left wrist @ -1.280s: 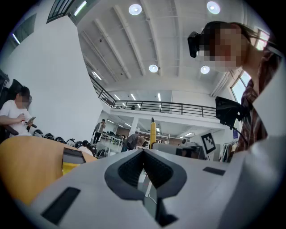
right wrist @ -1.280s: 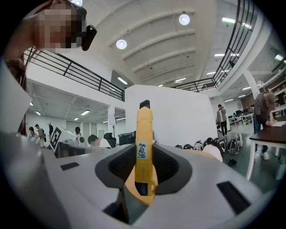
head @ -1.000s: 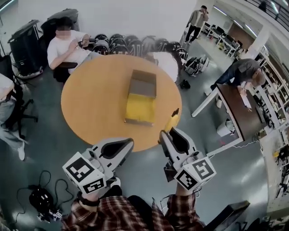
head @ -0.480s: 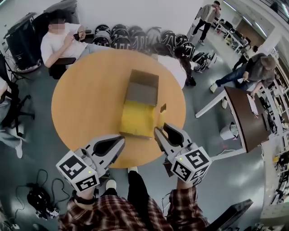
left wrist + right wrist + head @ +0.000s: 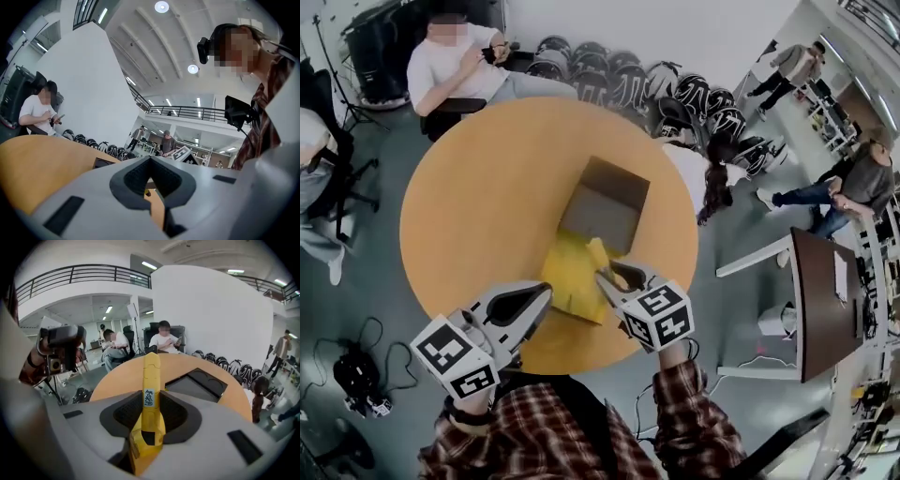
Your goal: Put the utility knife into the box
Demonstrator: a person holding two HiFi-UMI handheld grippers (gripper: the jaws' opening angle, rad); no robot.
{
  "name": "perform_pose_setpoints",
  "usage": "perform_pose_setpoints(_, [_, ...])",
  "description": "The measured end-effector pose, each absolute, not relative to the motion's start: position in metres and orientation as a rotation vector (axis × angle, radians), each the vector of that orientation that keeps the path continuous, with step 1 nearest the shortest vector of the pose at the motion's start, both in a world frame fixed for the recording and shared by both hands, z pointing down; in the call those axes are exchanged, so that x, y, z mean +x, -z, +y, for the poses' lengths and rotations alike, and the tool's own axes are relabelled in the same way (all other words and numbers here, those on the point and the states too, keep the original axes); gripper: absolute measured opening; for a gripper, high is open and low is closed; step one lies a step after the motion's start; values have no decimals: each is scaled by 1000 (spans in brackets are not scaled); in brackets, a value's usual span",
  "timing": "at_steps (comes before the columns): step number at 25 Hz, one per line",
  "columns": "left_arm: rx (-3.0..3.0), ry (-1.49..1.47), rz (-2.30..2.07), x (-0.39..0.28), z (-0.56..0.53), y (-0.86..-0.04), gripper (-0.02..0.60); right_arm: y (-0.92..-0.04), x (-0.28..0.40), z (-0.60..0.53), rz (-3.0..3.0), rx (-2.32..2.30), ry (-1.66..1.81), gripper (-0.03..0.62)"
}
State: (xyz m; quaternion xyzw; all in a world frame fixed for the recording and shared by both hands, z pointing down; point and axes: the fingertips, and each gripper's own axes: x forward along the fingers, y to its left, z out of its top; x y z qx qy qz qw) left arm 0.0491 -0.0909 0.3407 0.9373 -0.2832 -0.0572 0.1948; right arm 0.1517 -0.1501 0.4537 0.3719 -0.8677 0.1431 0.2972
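My right gripper (image 5: 612, 275): fingers (image 5: 126, 414) clamped on utility knife (image 5: 151, 376). Knife's long axis runs straight out along fingers, tip toward open box (image 5: 602, 208) just ahead on desk (image 5: 478, 197). Left gripper (image 5: 539, 292) closed, empty, farther off.

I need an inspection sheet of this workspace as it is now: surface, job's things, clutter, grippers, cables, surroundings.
Surface: round orange-brown wooden table, carrying only the box.
Job's things: open cardboard box near the table's middle, its yellow flap folded out toward the person; yellow plastic utility knife not yet inside the box.
Clutter: nothing seen on the table.
Grippers: right gripper shut on the knife, above the yellow flap; left gripper shut with nothing in it, over the table's near part.
Cables: black tangle of cables and gear on the floor at the left.
Surroundings: seated person in a white shirt; brown desk; dark rounded items by the wall, kind unclear.
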Motion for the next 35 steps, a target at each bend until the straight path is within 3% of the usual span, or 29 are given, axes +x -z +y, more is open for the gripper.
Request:
perform_pose_setpoints(20, [2455, 151, -989, 8, -101, -374, 11, -660, 142, -207, -1805, 543, -527, 121])
perform_pose_setpoints(28, [2444, 175, -1001, -9, -93, -380, 11, -668, 132, -202, -1787, 544, -574, 123])
perform_pose_setpoints(35, [2505, 174, -930, -13, -93, -372, 11, -621, 110, -207, -1973, 692, -624, 123])
